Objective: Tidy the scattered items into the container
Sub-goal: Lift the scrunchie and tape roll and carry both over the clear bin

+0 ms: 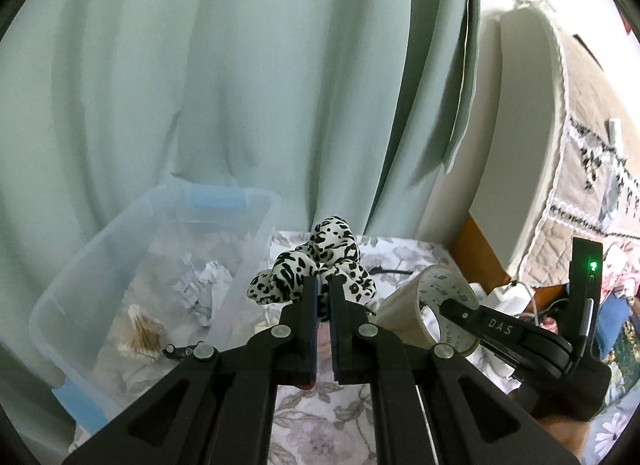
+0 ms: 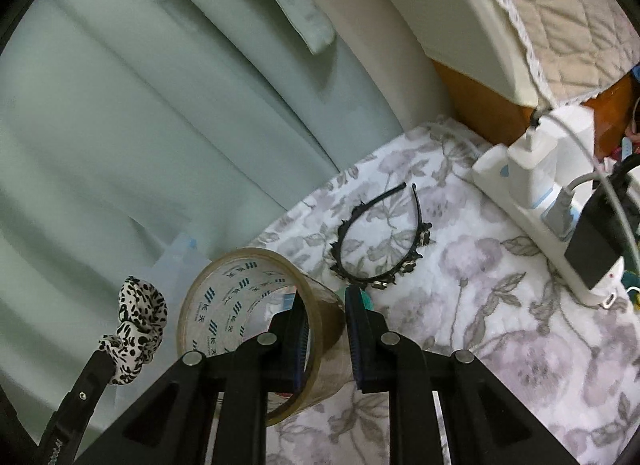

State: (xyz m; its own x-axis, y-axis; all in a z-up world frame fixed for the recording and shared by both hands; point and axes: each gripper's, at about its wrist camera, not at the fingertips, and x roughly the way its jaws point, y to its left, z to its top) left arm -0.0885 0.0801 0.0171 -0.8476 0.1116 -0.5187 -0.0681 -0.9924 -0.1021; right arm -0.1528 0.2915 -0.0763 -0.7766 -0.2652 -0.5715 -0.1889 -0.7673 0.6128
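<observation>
Surface: floral cloth [image 2: 500, 305] | backdrop: green curtain [image 1: 240, 85] | left tool [image 1: 323, 297] clamps scrunchie [image 1: 316, 265] | right tool [image 2: 326, 305] clamps tape roll [image 2: 256, 305]

Soft daylight top right, slight blur, heavy fisheye warp w/ dark corners.

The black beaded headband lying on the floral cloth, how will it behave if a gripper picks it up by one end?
The thin black beaded headband keeps an open U shape, so it is probably springy rather than floppy. Its bare narrow tips may slip between pads. Held by one end, its decorated curve would likely swing downward.
</observation>
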